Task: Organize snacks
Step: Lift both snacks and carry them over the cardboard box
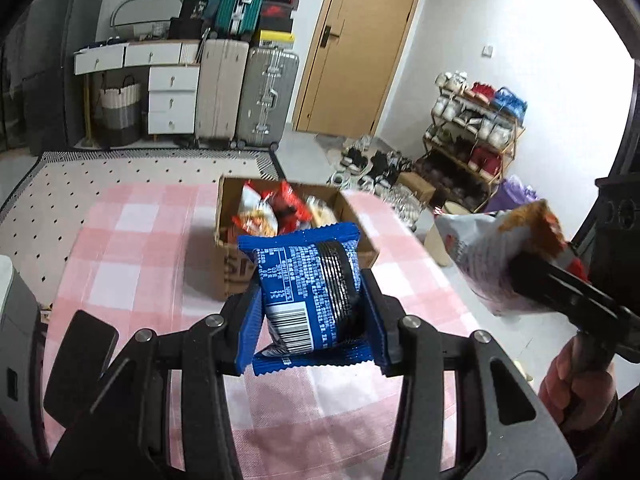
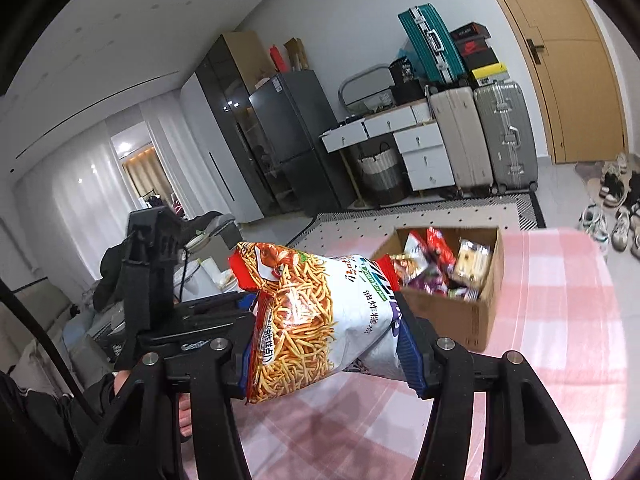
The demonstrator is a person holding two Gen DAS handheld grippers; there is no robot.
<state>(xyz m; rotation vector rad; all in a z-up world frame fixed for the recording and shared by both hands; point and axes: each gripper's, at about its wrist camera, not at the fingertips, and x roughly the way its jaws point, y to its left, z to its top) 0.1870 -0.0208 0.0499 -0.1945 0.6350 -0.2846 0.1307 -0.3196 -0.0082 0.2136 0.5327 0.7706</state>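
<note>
My left gripper (image 1: pixel 310 320) is shut on a blue snack packet (image 1: pixel 308 288) and holds it above the pink checked tablecloth (image 1: pixel 132 240), just short of an open cardboard box (image 1: pixel 228 232) with several snack packs inside. My right gripper (image 2: pixel 328 344) is shut on a large white bag of fried sticks (image 2: pixel 304 312), held in the air to the left of the same box (image 2: pixel 468 316). In the left wrist view the right gripper (image 1: pixel 532 276) and its bag (image 1: pixel 484 256) show at the right, past the table's edge.
Behind the table lie a dotted rug (image 1: pixel 120 168), white drawers (image 1: pixel 172 96), suitcases (image 1: pixel 248 96), a wooden door (image 1: pixel 360 48) and a shoe rack (image 1: pixel 472 132) with shoes on the floor. A dark fridge (image 2: pixel 296 140) stands to the left. The left gripper's body (image 2: pixel 156 280) shows at the left in the right wrist view.
</note>
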